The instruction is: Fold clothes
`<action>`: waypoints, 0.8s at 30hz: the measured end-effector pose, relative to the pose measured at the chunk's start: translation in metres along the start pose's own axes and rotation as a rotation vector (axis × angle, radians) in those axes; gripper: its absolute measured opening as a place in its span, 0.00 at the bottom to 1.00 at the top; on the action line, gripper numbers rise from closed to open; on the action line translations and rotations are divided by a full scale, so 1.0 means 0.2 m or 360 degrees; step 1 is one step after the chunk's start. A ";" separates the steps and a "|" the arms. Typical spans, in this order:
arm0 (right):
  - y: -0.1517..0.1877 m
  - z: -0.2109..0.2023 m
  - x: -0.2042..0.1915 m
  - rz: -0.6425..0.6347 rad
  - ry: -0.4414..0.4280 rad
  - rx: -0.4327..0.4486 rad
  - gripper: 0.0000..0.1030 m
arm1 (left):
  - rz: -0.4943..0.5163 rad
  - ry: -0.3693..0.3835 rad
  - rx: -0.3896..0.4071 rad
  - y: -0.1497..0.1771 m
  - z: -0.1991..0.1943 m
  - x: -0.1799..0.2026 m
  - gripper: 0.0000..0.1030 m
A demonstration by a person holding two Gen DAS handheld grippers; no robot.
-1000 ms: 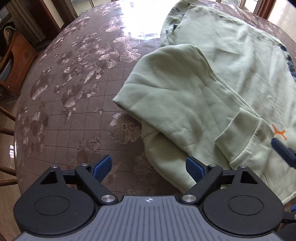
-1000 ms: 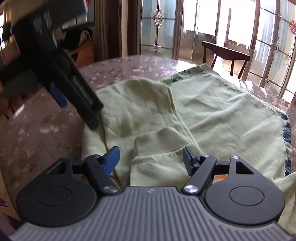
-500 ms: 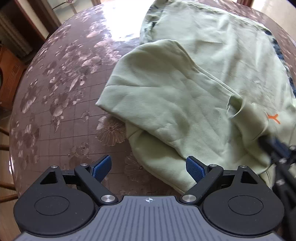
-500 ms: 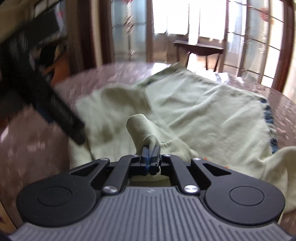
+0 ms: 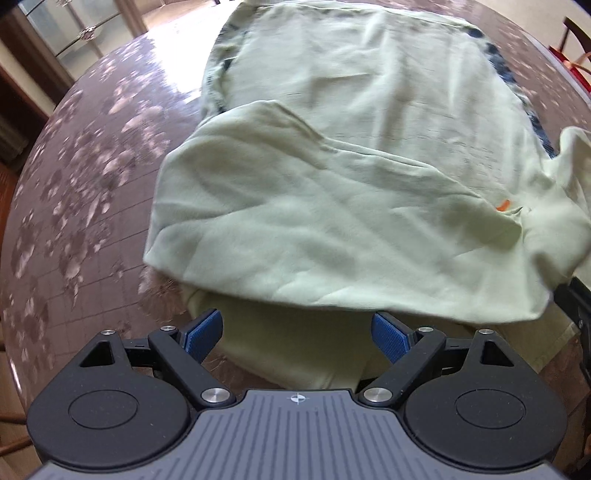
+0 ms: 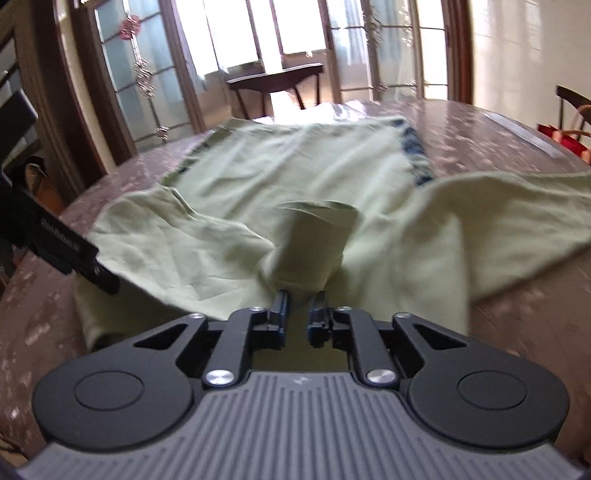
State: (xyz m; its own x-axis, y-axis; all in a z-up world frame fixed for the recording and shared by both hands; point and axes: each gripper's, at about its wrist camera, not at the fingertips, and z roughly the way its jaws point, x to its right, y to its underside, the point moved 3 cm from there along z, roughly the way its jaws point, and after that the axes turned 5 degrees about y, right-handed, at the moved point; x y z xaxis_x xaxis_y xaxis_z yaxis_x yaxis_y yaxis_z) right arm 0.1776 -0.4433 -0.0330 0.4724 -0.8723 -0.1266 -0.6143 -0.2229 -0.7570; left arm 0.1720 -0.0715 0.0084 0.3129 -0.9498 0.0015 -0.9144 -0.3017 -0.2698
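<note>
Only right wrist view shows right gripper (image 6: 298, 308) pinching garment (image 5: 332, 206) cuff (image 6: 314, 240), left gripper (image 5: 297, 330) spread wide.

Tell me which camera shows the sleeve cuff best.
The right wrist view: the sleeve cuff stands bunched in front of the right claw, whose jaws are nearly closed on its lower end, above the green garment. The left wrist view shows only the lifted sleeve's fabric at its right edge, the cuff hidden.

Daylight thru windows (image 6: 258, 33), glare on table (image 5: 177, 85); motion blur, fisheye warp at edges.
</note>
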 end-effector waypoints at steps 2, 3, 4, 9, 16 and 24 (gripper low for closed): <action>0.02 -0.02 0.04 0.0030 0.0032 -0.0025 0.19 | 0.0024 0.0007 -0.0002 -0.01 0.00 0.03 0.88; 0.03 -0.02 0.07 0.0045 0.0050 -0.0034 0.19 | 0.0035 0.0008 -0.0002 -0.02 0.01 0.04 0.88; 0.04 -0.02 0.10 0.0059 0.0068 -0.0037 0.19 | 0.0046 0.0009 -0.0002 -0.03 0.01 0.05 0.88; 0.03 -0.09 0.25 0.0168 0.0122 0.0013 0.30 | 0.0060 0.0019 -0.0010 -0.04 0.02 0.09 0.88; -0.07 -0.14 0.71 0.0491 0.0406 0.0215 0.64 | 0.0040 0.0030 -0.0015 -0.07 0.03 0.15 0.88; -0.19 -0.05 1.33 0.0732 0.0645 0.0339 0.64 | 0.0012 0.0026 -0.0031 -0.09 0.03 0.23 0.88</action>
State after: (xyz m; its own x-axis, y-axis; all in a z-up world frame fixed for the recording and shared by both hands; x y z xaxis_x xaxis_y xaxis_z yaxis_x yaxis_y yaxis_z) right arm 0.3194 -0.6705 -0.0320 -0.1107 -0.9626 -0.2474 -0.5387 0.2673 -0.7990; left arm 0.2055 -0.1097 0.0072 0.3018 -0.9532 0.0154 -0.9216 -0.2959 -0.2513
